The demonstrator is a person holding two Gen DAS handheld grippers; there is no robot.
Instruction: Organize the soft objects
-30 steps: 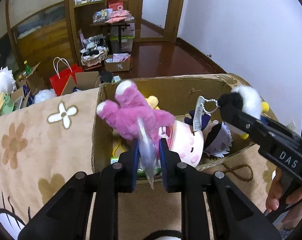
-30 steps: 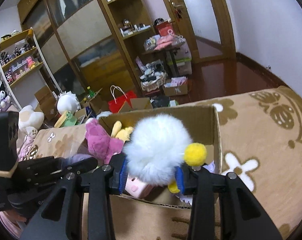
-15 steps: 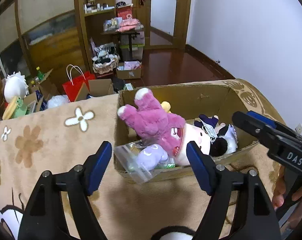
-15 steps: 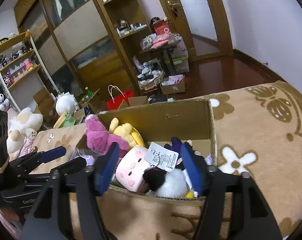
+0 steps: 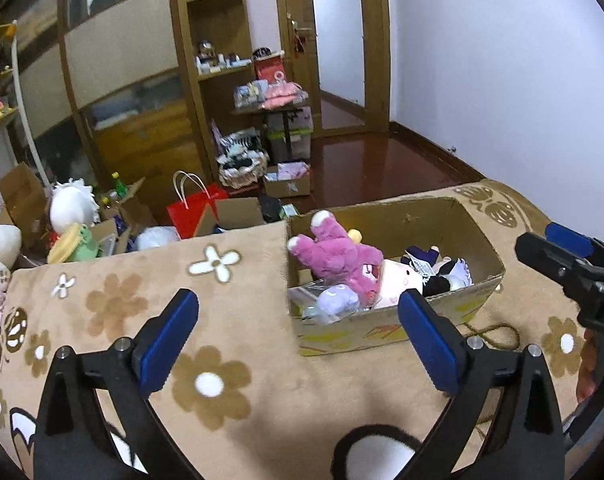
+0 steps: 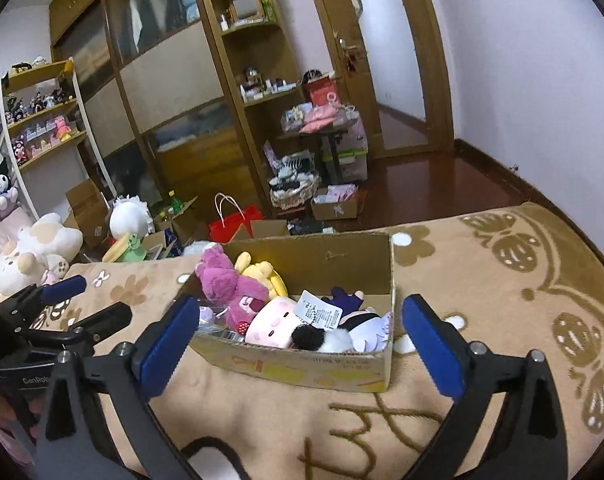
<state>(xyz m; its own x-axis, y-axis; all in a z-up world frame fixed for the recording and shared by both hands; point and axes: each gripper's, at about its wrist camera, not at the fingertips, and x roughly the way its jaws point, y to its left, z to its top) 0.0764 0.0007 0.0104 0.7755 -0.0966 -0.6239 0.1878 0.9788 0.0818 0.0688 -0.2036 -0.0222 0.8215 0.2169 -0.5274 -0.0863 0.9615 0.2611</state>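
An open cardboard box (image 5: 381,330) (image 6: 302,368) lies on a beige flowered blanket. In it are a pink plush (image 5: 337,256) (image 6: 226,284), a bagged lilac toy (image 5: 333,302), a pale pink plush (image 6: 274,320), a yellow plush (image 6: 262,272) and a black-and-white fluffy toy (image 6: 321,338). My left gripper (image 5: 296,304) hovers short of the box's near left corner, its jaws opening with nothing between them. My right gripper (image 6: 302,308) hovers before the box's front wall, its jaws opening too, empty. Each gripper shows at the edge of the other's view.
The blanket (image 5: 222,320) stretches left and right of the box. Beyond it the floor holds a red paper bag (image 5: 190,212), a white plush (image 5: 72,204), cartons and a basket. Wooden shelves and a doorway stand at the back. A large cream plush (image 6: 30,248) lies far left.
Both grippers went from shut to wide open: the bagged lilac toy and the fluffy black-and-white toy dropped into the box. Both grippers then drew back and rose from it.
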